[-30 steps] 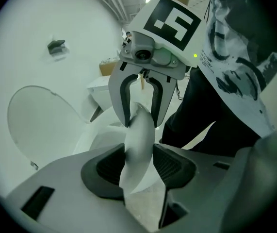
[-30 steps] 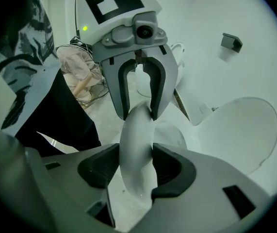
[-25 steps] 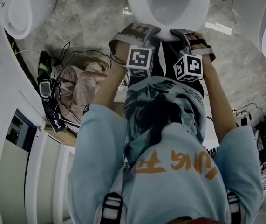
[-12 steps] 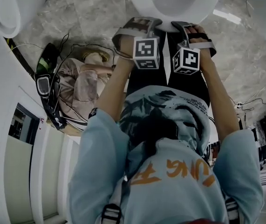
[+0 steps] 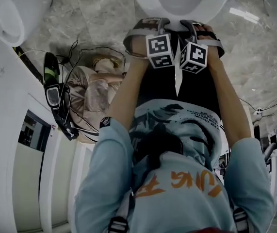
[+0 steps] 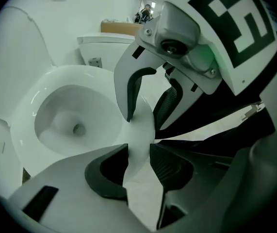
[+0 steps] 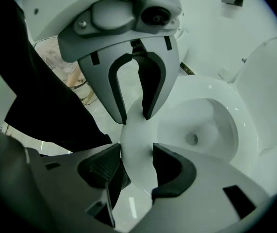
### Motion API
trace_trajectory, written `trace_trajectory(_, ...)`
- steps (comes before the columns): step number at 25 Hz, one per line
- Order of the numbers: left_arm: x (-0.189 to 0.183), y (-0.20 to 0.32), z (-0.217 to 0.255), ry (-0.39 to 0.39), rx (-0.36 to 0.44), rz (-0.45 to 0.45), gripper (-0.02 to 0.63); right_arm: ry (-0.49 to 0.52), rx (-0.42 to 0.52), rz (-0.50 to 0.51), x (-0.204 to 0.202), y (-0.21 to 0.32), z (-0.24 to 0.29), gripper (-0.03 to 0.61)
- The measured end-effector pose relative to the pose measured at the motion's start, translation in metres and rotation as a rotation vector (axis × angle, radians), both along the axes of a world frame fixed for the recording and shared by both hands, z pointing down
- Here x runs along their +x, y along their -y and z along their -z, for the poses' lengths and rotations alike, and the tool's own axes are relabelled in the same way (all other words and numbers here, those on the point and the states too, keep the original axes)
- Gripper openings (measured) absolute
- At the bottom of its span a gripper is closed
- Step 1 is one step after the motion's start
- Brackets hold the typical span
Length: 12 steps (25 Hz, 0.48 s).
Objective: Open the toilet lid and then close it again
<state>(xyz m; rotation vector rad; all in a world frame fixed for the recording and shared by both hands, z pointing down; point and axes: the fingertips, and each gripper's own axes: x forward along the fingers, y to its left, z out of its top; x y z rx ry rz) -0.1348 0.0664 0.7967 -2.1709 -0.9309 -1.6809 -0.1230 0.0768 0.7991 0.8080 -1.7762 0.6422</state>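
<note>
The white toilet (image 5: 177, 6) stands open, its lid (image 6: 12, 57) (image 7: 269, 76) raised at the back and the bowl (image 6: 70, 120) (image 7: 201, 130) bare. Both grippers point steeply down, side by side at the front of the rim. The jaws of my left gripper (image 5: 154, 24) (image 6: 139, 154) have just been closing. The front rim shows in their gap, and nothing is clamped. My right gripper (image 5: 191, 25) (image 7: 137, 161) stands open over the same front rim. Each gripper view also shows the other gripper (image 6: 148, 101) (image 7: 134, 98) close beside it.
Another white toilet (image 5: 7, 13) sits at the upper left, and one more (image 6: 104, 42) stands behind. A beige bag (image 5: 92, 96) with black cables and a handset (image 5: 53, 96) lies on the marble floor to the left. The person's hooded torso (image 5: 177, 178) fills the lower head view.
Both grippers have sunk toward the toilet's front rim, and their marker cubes have drawn closer together. The head view has shifted, so the bowl sits higher in the frame.
</note>
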Motion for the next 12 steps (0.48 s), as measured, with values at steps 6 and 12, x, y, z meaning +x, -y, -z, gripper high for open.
trace_trajectory(6,0.007,-0.003,0.000,0.065,-0.102,0.127,0.119,0.158,-0.073,-0.192,0.005,0.002,0.003,0.212)
trace_trajectory(12,0.055,0.038,0.053,-0.078,-0.134,0.410,0.106,0.239,0.093,-0.614,0.084,0.052,0.065,0.138)
